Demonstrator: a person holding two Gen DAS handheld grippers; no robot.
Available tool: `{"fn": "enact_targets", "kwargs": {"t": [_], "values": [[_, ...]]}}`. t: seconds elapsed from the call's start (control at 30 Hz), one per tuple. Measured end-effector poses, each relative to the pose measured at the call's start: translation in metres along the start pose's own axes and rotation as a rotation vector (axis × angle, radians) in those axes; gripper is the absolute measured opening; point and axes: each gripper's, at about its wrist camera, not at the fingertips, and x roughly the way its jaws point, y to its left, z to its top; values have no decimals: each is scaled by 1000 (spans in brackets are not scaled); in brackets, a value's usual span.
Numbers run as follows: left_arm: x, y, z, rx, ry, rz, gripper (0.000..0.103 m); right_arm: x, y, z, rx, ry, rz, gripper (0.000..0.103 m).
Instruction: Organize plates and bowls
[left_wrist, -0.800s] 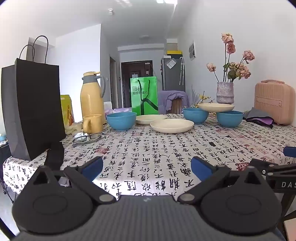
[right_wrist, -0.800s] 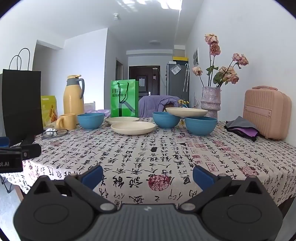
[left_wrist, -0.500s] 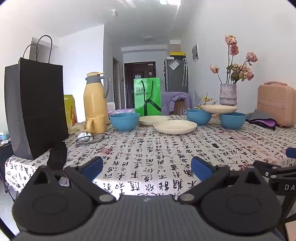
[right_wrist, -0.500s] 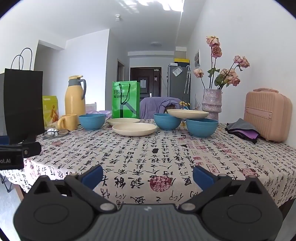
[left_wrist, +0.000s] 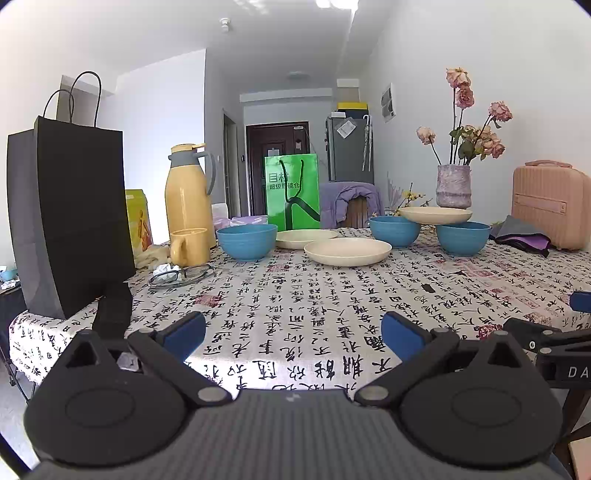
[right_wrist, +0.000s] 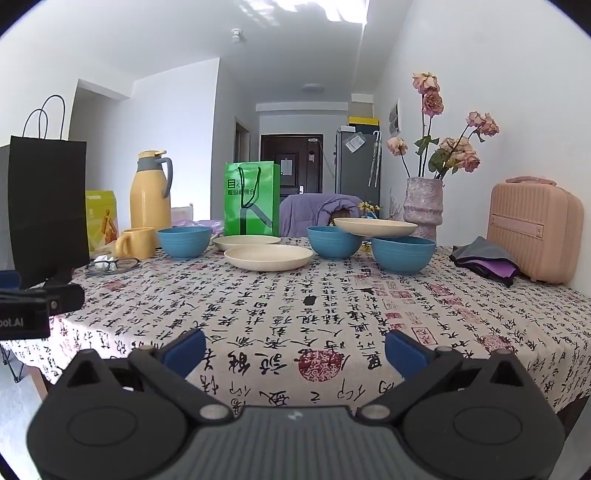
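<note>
Tongs, left (left_wrist: 293, 328) and right (right_wrist: 295, 345), gaped wide and held nothing at the near bench (right_wrist: 332, 314) edge. Bowls (right_wrist: 403, 254) and plates (right_wrist: 268, 256) sat far across; one plate (right_wrist: 375, 227) bridged two bowls, so you did best lifting it level first. Patterned cloth covered the bench; a hallway lay beyond.

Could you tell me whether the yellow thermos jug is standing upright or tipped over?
Upright: the yellow thermos jug stands on its base, lid on top, behind the yellow mug.

Matt bowls (right_wrist: 402, 254), plates (right_wrist: 268, 257), maybe plastic; printed cloth tablecloth (right_wrist: 295, 314); paper bag (left_wrist: 70, 218).
</note>
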Motion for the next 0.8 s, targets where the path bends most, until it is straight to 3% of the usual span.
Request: {"fn": "enact_targets", "kwargs": {"t": [0.8], "values": [[-4, 3, -2, 5, -4, 2, 103, 3, 2, -1, 10, 7, -18, 103]]}}
